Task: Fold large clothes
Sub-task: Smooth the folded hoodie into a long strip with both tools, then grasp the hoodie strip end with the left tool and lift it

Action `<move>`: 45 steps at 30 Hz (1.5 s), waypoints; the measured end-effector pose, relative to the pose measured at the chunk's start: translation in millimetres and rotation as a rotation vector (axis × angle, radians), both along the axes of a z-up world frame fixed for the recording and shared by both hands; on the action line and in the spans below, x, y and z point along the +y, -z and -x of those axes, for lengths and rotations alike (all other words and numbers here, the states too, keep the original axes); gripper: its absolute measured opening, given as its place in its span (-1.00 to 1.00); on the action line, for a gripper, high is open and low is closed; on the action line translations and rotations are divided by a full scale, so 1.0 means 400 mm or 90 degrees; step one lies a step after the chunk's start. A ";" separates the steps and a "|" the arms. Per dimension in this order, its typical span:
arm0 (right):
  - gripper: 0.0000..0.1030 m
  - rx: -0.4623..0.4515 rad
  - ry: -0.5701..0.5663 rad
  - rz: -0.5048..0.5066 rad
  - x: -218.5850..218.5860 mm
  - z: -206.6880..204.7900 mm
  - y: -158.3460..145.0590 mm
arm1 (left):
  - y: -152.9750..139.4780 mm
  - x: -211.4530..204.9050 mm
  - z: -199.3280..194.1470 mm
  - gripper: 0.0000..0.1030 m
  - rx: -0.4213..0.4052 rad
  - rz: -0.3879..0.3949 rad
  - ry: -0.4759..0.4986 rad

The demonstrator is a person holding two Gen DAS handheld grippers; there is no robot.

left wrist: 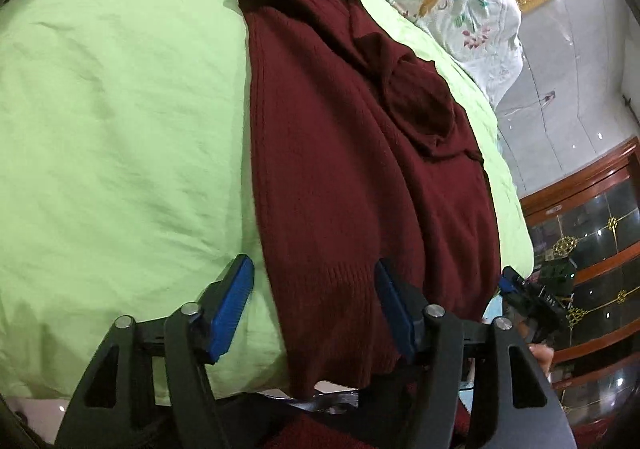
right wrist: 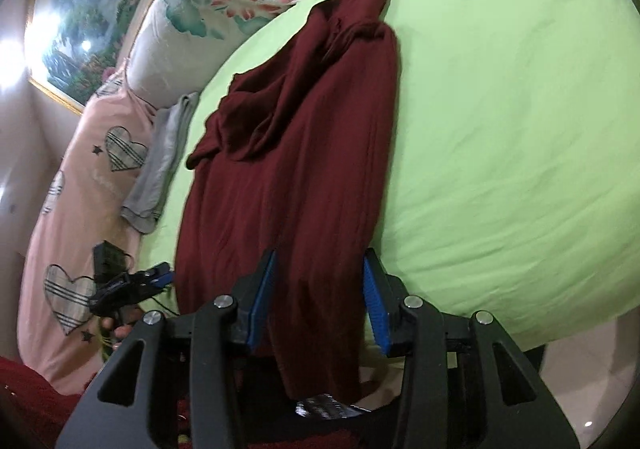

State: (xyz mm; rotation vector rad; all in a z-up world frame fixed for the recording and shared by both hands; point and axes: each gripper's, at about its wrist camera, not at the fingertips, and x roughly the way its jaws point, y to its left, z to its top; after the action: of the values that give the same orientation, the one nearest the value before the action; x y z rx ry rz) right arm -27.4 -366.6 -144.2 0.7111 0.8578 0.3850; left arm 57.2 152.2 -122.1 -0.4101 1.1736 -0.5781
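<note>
Angling down over maroon sweater (left wrist: 340,153) hem, left gripper (left wrist: 316,309) and right gripper (right wrist: 320,301) both half-open, gripping nothing.

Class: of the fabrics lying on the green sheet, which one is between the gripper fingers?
The maroon sweater; the small grey cloth lies off beside the pillows.
</note>
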 end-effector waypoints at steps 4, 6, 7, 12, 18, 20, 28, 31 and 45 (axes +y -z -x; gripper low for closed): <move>-0.85 -0.001 -0.004 -0.025 0.000 -0.003 0.011 | 0.016 -0.029 0.009 -0.91 0.015 -0.022 0.029; -0.86 -0.016 0.009 -0.032 -0.021 0.009 0.002 | -0.004 -0.030 0.019 -0.92 -0.006 -0.040 0.036; -0.86 -0.027 0.023 -0.042 -0.041 0.019 -0.005 | -0.019 -0.020 0.026 -0.92 -0.016 -0.037 0.032; -0.89 -0.048 0.082 -0.082 -0.159 0.067 -0.006 | -0.035 0.070 0.028 -0.93 -0.017 -0.013 -0.011; -0.79 -0.020 0.041 -0.100 -0.138 0.067 0.036 | 0.011 0.088 0.044 -0.84 0.017 -0.004 0.002; -0.68 -0.023 0.032 -0.103 -0.139 0.074 0.044 | 0.016 0.093 0.046 -0.78 0.024 0.006 0.002; -0.43 -0.016 -0.103 -0.102 -0.035 0.049 0.072 | 0.051 0.053 0.026 -0.51 0.051 0.071 0.045; -0.51 -0.020 -0.137 -0.073 0.023 0.037 0.080 | 0.060 0.042 0.025 -0.67 0.064 0.082 0.070; -0.90 -0.122 -0.108 -0.166 -0.036 0.012 -0.064 | -0.049 0.069 0.030 -0.89 -0.029 0.174 0.001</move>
State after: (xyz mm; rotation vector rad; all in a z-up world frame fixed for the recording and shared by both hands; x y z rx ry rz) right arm -32.0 -380.9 -118.6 0.8292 0.6937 0.7158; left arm 45.2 179.7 -102.4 -0.6246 1.0546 -0.7492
